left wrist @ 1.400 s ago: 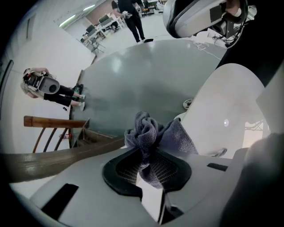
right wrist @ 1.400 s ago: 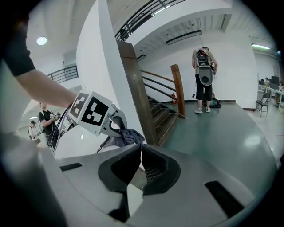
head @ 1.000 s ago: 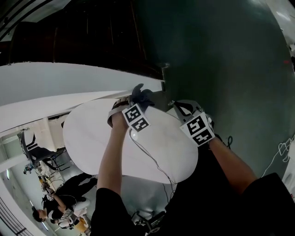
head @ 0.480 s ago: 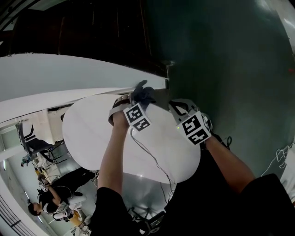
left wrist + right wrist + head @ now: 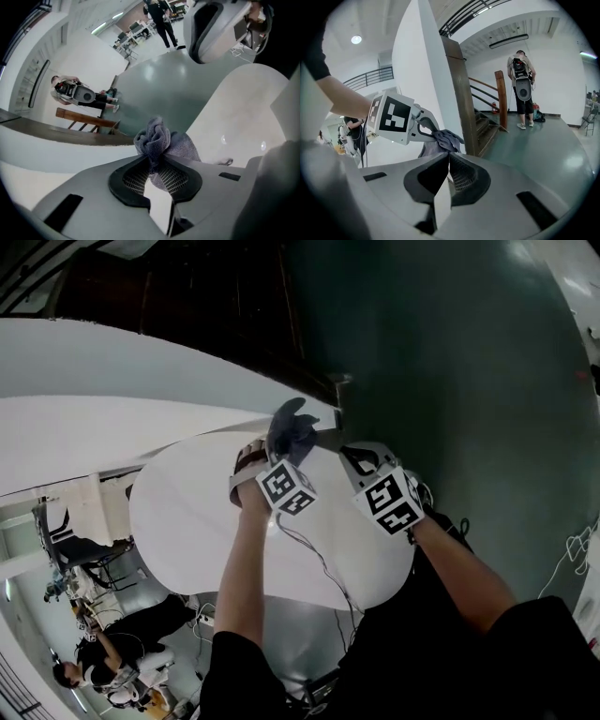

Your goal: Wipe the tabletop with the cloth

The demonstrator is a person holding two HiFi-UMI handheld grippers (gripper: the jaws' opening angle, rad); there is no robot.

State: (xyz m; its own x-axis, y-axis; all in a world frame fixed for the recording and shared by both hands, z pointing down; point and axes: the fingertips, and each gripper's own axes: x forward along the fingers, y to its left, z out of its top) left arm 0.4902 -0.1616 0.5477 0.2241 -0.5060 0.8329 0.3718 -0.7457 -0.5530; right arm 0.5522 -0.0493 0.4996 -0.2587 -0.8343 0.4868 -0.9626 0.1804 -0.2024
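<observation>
A grey cloth (image 5: 292, 430) is bunched at the far edge of the round white tabletop (image 5: 197, 512). My left gripper (image 5: 278, 454) is shut on it. In the left gripper view the cloth (image 5: 159, 142) bulges up out of the pinched jaws, over the white tabletop (image 5: 248, 103). My right gripper (image 5: 351, 457) hovers just to the right of it over the table's right edge. In the right gripper view its jaws (image 5: 449, 161) meet with nothing between them. That view also has the left gripper (image 5: 401, 119) and the cloth (image 5: 443, 139) close ahead.
Beyond the table is green floor (image 5: 450, 362) and a dark wooden staircase (image 5: 464, 98) with a railing. A person (image 5: 521, 89) stands by the stairs. Other people and chairs (image 5: 84, 559) are off to the left, below the table level.
Both grippers have drifted slightly closer together over the far side of the table. The left one still holds the cloth.
</observation>
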